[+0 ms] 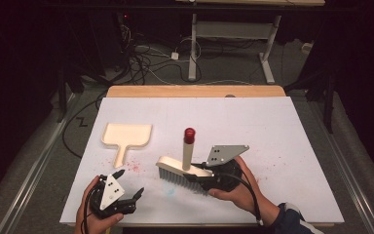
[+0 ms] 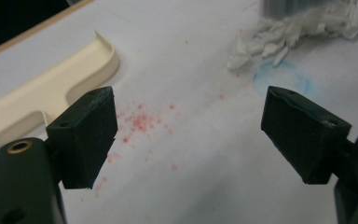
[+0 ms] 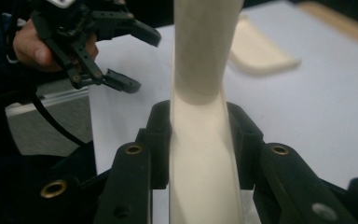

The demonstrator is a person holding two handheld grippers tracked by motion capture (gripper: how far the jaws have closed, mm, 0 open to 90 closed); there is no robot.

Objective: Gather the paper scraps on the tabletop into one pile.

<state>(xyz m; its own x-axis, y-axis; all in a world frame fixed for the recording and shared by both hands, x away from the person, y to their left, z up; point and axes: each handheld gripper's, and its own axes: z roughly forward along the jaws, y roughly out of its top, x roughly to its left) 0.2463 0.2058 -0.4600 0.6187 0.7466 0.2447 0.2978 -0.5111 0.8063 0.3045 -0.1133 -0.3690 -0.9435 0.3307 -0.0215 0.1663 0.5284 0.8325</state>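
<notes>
R gripper pinches the brush by its back, bristles down w/ long axis running L-R and handle upright, pink crumbs lying to its left btwn it and the dustpan, nearer the spread, empty L gripper.

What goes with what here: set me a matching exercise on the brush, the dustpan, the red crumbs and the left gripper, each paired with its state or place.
Things:
1. brush
2. dustpan
3. red crumbs
4. left gripper

States or places:
A. jaws open, nothing between them
B. clamped at its cream back in the right gripper
C. scattered on the white table cover beside the dustpan's handle
D. lying flat, untouched, at the left of the table

Pairs: 1-B, 2-D, 3-C, 4-A
</notes>
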